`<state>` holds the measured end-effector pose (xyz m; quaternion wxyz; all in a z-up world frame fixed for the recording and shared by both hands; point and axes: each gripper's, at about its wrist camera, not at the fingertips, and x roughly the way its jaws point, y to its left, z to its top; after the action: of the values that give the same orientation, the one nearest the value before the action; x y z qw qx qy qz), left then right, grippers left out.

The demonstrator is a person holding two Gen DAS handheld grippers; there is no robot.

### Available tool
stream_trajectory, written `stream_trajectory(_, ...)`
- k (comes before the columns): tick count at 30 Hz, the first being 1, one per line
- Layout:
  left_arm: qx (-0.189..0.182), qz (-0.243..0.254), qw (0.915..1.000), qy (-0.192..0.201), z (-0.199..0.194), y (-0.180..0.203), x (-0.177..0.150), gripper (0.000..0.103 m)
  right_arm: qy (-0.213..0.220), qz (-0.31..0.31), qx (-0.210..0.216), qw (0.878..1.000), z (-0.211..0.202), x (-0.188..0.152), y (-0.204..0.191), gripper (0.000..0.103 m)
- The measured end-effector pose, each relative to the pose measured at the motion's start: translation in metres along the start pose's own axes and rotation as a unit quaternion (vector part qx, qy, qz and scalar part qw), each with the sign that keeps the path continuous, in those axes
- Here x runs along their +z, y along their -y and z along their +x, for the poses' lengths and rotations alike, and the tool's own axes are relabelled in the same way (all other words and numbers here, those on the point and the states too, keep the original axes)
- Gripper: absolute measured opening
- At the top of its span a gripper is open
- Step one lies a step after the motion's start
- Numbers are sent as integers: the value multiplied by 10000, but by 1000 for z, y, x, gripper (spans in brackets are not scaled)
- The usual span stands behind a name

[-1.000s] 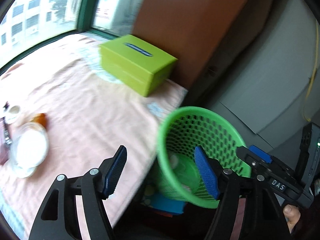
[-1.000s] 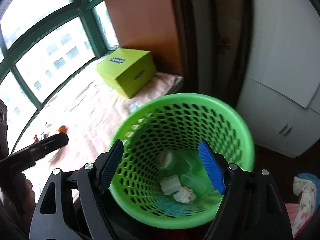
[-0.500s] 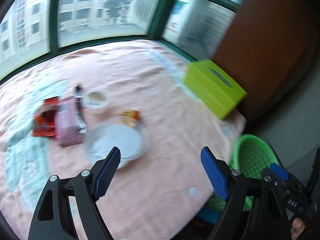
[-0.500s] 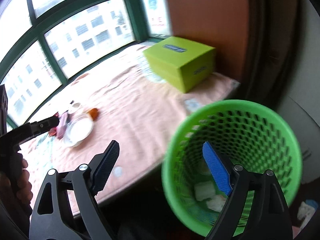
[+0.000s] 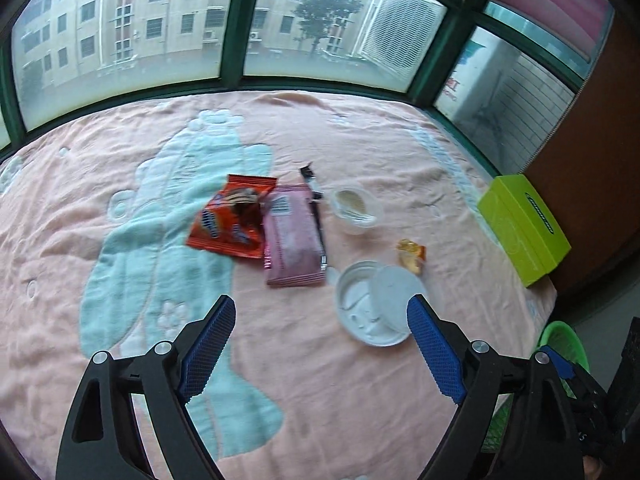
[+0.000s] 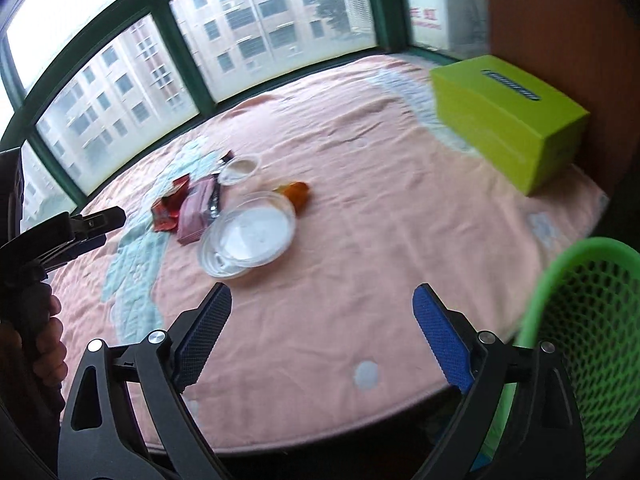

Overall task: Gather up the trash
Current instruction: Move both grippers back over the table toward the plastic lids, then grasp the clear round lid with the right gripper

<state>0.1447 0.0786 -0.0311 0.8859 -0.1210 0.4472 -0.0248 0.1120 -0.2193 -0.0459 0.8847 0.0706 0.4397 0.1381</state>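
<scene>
Now approach the litter cluster at frame centre of the left wrist view. Left gripper (image 5: 320, 344): jaws just widened, nothing between them. Right gripper (image 6: 322, 332): likewise just widened, nothing held. Select the clear round container (image 5: 374, 304) first, nearest the left pads, just above them in frame. Span the rim across its width; avoid pinching the pink blanket (image 5: 400, 400) beneath. Leave the orange snack packet (image 5: 234, 216), pink wrapper (image 5: 292, 244), small cup (image 5: 354, 206) and yellow scrap (image 5: 411, 254) for later passes. Green basket (image 6: 588, 320) waits at lower right of the right wrist view, beside the bed edge.
</scene>
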Motion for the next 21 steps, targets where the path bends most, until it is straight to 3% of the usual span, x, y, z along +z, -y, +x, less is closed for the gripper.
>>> stream_trajectory(8, 243, -163, 9996, -58, 7, -26, -5, 85, -316, -582, 211, 9976, 56, 16, -36, 93)
stream_trajectory(21, 222, -294, 9989, -274, 26, -45, -8, 85, -654, -1204, 128, 9905, 122, 33, -62, 97)
